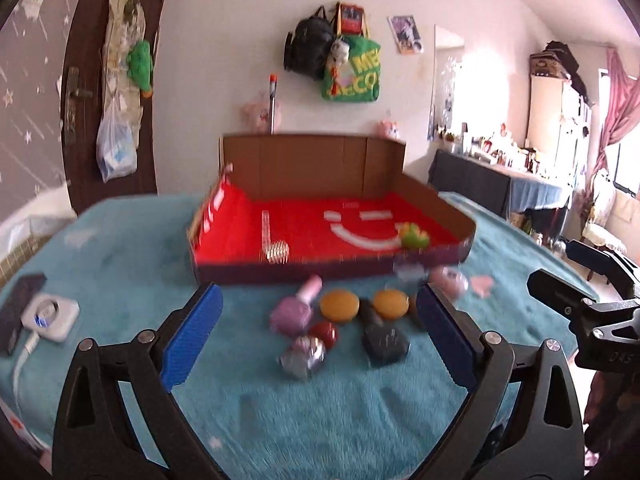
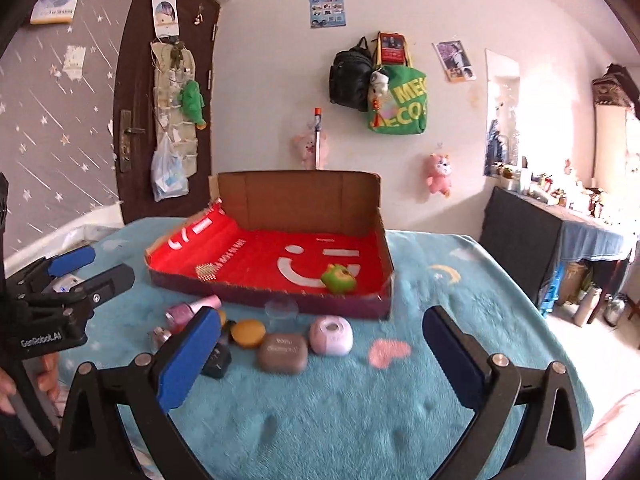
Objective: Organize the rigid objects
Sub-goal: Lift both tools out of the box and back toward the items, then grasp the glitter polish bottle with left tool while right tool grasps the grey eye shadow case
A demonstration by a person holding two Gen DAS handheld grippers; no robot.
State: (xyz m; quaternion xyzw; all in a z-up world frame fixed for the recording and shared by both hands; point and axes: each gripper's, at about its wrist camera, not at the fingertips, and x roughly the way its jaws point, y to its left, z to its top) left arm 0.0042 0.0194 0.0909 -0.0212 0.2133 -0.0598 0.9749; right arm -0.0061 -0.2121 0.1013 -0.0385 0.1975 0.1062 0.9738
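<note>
Teal blanket [image 2: 320, 420]: small objects before red box [image 2: 280, 256]; both tongs [image 1: 320, 320] [image 2: 320, 344] wide apart, empty.

surface: a fluffy teal blanket [image 2: 460, 280] is covering the bed, showing a moon and a pink heart print [image 2: 389, 353]
box: a shallow red-lined cardboard box [image 2: 280, 296] is sitting on it, toward the far side
front of box: two orange discs [image 1: 339, 305], a pink-capped bottle [image 1: 296, 310], a dark bottle [image 1: 382, 340], a lilac case [image 2: 331, 335] and a brown case [image 2: 282, 353] are lying clustered
left edge: a white charger [image 1: 50, 317] is resting beside a dark device [image 1: 18, 308]
</note>
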